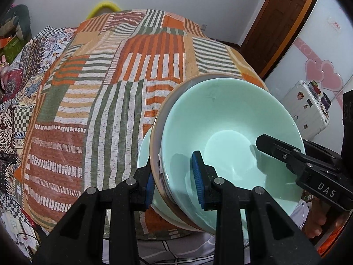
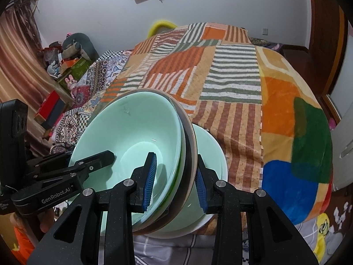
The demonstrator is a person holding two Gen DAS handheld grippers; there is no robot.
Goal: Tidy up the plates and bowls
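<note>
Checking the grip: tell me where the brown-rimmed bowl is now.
In both wrist views, the brown-rimmed bowl sits nested between two mint-green bowls, clamped by both grippers above the striped cloth.

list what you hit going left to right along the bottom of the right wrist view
other tongs → green bowl → brown-rimmed dish → pale bowl underneath → striped cloth → blue patch on the blanket

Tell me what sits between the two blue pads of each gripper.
In each wrist view, the stacked rims: the left gripper and right gripper each clamp the pale green bowl with the brown-rimmed dish beneath it, from opposite sides.
</note>
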